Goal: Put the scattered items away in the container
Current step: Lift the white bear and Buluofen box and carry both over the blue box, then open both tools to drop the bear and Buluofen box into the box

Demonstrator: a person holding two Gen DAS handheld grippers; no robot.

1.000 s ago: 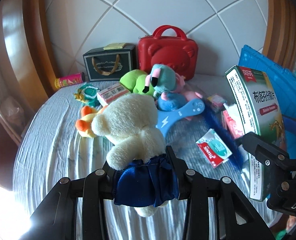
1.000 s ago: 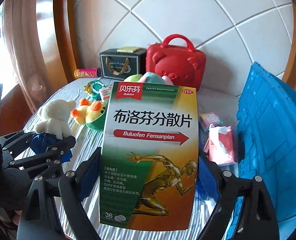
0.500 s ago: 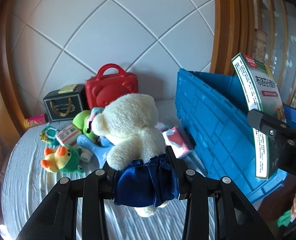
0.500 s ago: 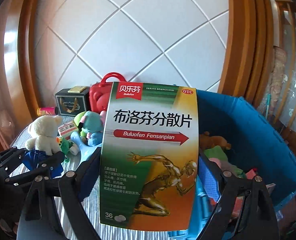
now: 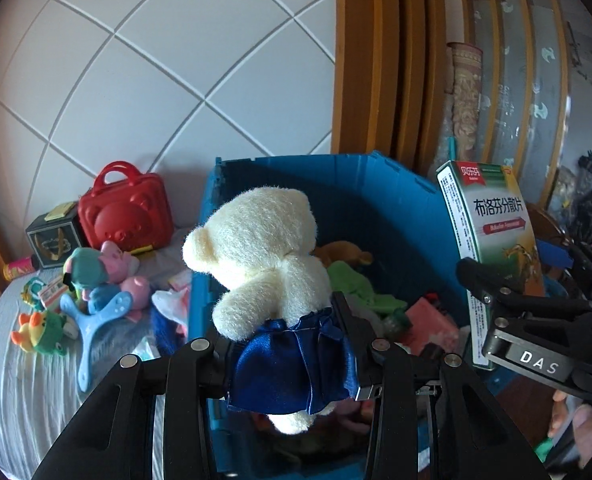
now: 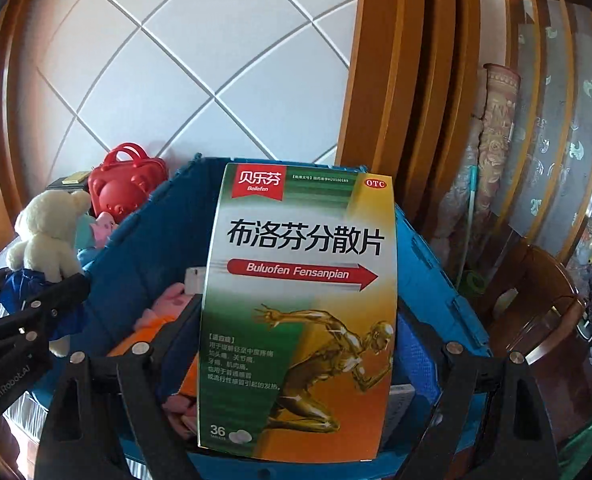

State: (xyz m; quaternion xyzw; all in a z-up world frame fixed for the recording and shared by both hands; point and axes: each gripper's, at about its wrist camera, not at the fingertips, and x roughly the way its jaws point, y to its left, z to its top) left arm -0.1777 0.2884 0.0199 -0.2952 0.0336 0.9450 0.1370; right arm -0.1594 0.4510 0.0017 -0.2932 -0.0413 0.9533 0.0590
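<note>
My left gripper (image 5: 292,344) is shut on a cream teddy bear (image 5: 264,248) in a blue skirt, held over the near left wall of the blue crate (image 5: 335,184). My right gripper (image 6: 296,344) is shut on a green and orange medicine box (image 6: 299,304), held upright above the crate (image 6: 144,252). The box also shows at the right of the left wrist view (image 5: 491,232), and the bear at the left of the right wrist view (image 6: 50,236). The crate holds several soft toys and packets.
On the striped bed left of the crate lie a duck toy (image 5: 36,330), a blue paddle toy (image 5: 96,320), a flamingo plush (image 5: 92,268), a red bear case (image 5: 126,210) and a dark gift box (image 5: 52,236). A tiled wall and wooden frame stand behind.
Both grippers swung right and rose from over the bed to over the blue crate, each keeping its load. The crate's inside has come into view.
</note>
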